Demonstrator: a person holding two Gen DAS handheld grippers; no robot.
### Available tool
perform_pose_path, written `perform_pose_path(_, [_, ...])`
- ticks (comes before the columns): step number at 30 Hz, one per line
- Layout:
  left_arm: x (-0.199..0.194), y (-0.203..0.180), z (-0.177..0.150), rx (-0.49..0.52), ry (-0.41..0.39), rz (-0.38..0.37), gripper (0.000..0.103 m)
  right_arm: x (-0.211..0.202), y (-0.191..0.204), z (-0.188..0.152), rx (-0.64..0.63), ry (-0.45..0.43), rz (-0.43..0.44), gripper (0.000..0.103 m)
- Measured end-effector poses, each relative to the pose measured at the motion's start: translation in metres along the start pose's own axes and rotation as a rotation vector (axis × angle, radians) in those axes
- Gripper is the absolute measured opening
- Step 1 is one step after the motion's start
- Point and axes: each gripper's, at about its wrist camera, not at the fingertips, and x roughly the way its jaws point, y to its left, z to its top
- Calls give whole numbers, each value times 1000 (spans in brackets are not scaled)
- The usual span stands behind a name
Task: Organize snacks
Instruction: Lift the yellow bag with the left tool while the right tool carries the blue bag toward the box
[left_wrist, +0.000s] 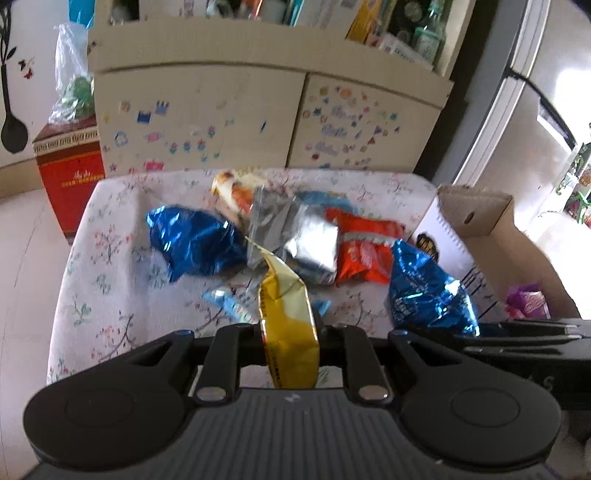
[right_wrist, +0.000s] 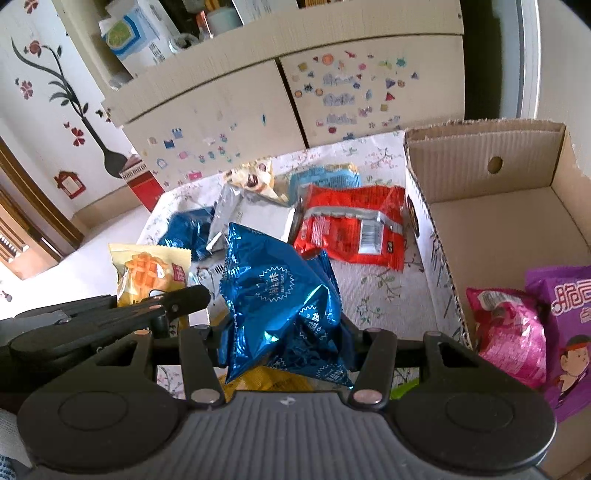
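Cream cabinet straight ahead of both grippers, beyond far table edge; doors covered in small coloured stickers. Open shelf above cabinet crowded with boxes and bottles, details blurred. Red box on floor, ahead and left of left gripper, beside cabinet; clear plastic bag with something green atop it. Black spoon-and-flower wall decal far left of right gripper. Floral tablecloth spread beneath and ahead of both grippers. Pale fridge-like door ahead and right of left gripper.

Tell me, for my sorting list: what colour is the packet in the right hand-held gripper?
Shiny blue packet, clearest in the right wrist view.
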Motion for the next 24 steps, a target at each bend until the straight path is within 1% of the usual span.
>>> perform_pose_path(7, [-15, -15, 17, 22, -69, -32, 16, -24, -4, 10, 18, -75, 8, 59])
perform_pose_path(12, [-25, -30, 29, 45, -119, -69, 16, -47, -18, 17, 55, -138, -3, 59])
perform_pose_path(16, [-28, -44, 32, 59, -128, -109, 16, -65, -31, 20, 91, -185, -19, 59])
perform_pose_path(24, [-35, -77, 33, 121, -129, -212, 16, -104, -57, 22, 162, -268, -45, 59])
